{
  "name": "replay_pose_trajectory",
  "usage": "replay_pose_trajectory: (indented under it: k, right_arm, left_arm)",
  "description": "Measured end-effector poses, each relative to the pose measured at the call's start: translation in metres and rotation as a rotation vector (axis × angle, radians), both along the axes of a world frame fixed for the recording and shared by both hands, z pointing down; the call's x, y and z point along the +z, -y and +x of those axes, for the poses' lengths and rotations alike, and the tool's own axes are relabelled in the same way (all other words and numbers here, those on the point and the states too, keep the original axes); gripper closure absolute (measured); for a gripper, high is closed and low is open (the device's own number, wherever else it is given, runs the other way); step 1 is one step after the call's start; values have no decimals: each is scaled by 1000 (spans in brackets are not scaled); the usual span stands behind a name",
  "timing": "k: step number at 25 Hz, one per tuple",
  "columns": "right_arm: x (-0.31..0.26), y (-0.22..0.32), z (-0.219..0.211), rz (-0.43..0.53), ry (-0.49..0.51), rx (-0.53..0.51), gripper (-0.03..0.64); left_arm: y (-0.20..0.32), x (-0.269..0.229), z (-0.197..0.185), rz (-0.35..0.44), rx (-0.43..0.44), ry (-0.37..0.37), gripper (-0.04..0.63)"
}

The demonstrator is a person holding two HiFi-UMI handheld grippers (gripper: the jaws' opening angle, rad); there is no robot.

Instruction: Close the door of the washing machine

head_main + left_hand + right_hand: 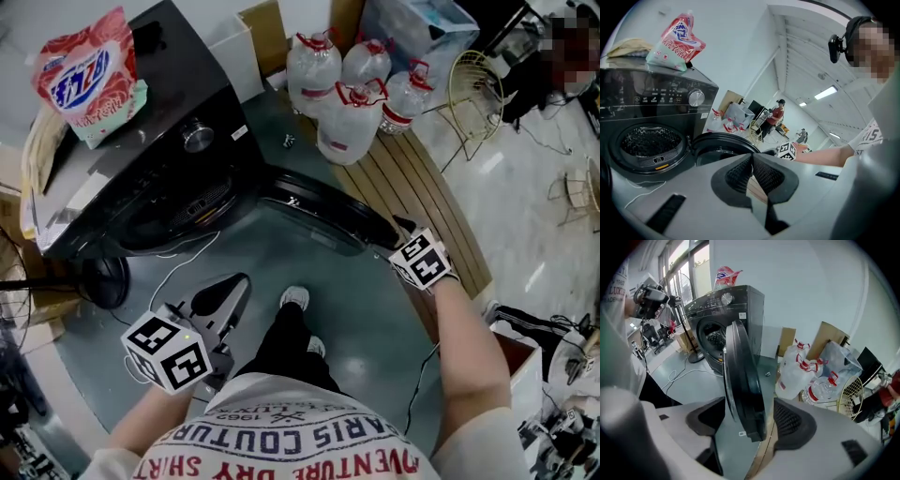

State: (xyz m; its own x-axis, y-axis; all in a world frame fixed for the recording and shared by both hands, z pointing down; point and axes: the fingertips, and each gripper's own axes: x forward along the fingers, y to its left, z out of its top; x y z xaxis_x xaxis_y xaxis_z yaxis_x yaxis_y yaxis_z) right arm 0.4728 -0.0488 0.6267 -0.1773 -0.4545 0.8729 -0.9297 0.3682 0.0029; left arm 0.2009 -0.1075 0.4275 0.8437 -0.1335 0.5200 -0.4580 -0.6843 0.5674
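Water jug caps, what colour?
Red. The caps show best in the head view.

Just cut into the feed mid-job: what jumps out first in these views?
The washing machine door stands wide open at the centre of the head view. The right gripper is at its outer edge, jaws apart on either side of the rim. A red-and-white detergent bag sits on top of the dark washing machine at upper left. Clear water jugs with red caps cluster on the floor beyond the door.
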Motion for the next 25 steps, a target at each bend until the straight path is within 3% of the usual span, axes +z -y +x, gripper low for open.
replay_pose_trajectory:
  k: [3,8,25]
  right_arm:
    - [4,5,2,0,-32,-31,352]
    - [8,1,-4,-30,-30,-73,388]
    - [11,-12,-26,-22,-23,-43,400]
  left_arm:
    - [4,-1,4,4,3,-6,561]
    - [7,4,3,4,0,17,561]
    - [-20,14,-12,-28,-39,29,561]
